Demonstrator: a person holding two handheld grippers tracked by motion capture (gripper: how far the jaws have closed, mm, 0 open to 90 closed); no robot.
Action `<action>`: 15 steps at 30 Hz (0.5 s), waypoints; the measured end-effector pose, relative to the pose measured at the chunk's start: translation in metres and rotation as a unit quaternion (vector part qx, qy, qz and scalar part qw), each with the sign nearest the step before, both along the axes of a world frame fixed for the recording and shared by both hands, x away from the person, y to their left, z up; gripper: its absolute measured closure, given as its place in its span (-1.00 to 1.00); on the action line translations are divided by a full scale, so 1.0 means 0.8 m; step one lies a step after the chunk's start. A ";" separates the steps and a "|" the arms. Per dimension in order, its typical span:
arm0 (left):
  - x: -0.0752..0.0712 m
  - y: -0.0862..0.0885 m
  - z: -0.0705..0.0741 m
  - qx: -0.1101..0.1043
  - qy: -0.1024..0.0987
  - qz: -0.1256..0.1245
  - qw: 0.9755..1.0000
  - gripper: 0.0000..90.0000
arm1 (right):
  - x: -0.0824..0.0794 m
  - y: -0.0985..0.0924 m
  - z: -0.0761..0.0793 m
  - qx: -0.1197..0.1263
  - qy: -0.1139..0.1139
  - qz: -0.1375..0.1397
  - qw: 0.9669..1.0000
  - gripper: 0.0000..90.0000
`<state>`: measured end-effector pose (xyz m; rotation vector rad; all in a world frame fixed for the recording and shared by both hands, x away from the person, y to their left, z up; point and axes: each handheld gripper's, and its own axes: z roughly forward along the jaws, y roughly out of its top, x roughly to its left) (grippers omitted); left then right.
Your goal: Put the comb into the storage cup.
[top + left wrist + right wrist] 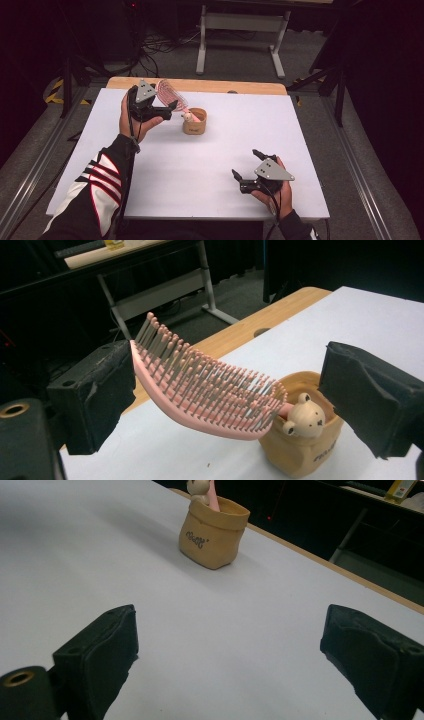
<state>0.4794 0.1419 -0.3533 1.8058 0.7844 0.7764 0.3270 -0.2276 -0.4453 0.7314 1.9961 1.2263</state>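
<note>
High view, table: a white table top [200, 165] with a wooden strip along its far edge.
High view, left gripper [170, 107]: held at about 10 o'clock from the table's middle, jaws spread and pointing toward 3 o'clock, right beside the cup.
High view, cup [194, 121]: a tan cup shaped like a little sack, at about 12 o'clock from the middle, well apart from the right gripper.
High view, hairbrush [171, 94]: pink, handle end down in the cup, head leaning out toward 10 o'clock above the left gripper.
High view, right gripper [246, 166]: at about 4 o'clock, near the table's front edge, jaws apart and empty.
Left gripper view: the brush's bristled head [205, 390] lies between the spread jaws; whether the left jaw touches it I cannot tell. A small bear figure [303, 416] sits at the cup's [300, 450] rim.
Right gripper view: jaws wide apart over bare white surface; the cup [212, 532] stands at 12 o'clock, well off.
</note>
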 end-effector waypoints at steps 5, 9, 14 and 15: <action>-0.005 -0.001 -0.001 0.006 -0.004 -0.007 1.000 -0.80 | 0.000 0.000 0.000 0.000 0.000 0.001 1.000 -0.80; -0.009 0.000 -0.002 0.013 -0.009 -0.011 1.000 -0.80 | 0.000 0.000 0.000 0.000 0.000 0.000 1.000 -0.80; -0.015 0.000 -0.004 0.024 -0.016 -0.009 1.000 -0.80 | 0.000 0.000 0.000 0.000 0.000 0.000 1.000 -0.80; -0.016 0.000 -0.005 0.026 -0.016 -0.011 0.999 -0.80 | 0.000 0.000 0.000 0.001 0.000 -0.001 1.000 -0.80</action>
